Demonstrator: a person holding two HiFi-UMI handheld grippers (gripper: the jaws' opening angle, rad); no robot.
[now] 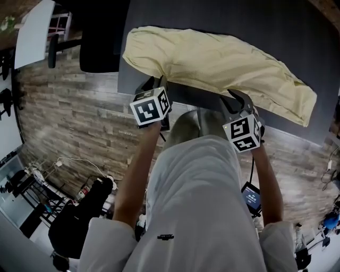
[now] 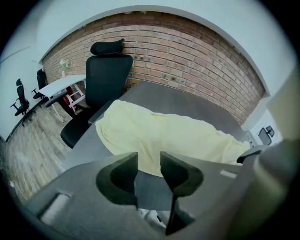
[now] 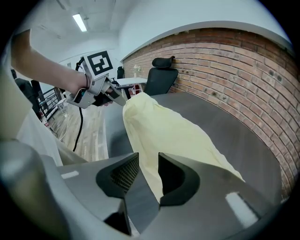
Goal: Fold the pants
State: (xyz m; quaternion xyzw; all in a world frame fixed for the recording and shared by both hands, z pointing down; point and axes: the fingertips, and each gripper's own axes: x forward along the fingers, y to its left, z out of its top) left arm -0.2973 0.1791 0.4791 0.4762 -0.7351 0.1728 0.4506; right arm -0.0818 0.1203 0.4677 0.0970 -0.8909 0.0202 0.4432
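Pale yellow pants (image 1: 223,64) lie in a long, folded band across the dark grey table (image 1: 212,16), close to its near edge. My left gripper (image 1: 155,85) hovers over the near edge by the pants' left end, open, with only bare table between its fingers. In the left gripper view the left gripper (image 2: 149,158) points at the pants (image 2: 164,136) just ahead. My right gripper (image 1: 240,100) stands at the near edge toward the right, also open and empty. The right gripper view has the right gripper (image 3: 149,160) over the pants' hem (image 3: 164,131), with the left gripper (image 3: 112,93) further along.
A black office chair (image 1: 98,37) stands at the table's left end. A white desk (image 1: 32,32) sits beyond it. Cables and a power strip (image 1: 79,170) lie on the wooden floor at the left. A brick wall (image 2: 187,56) runs behind the table.
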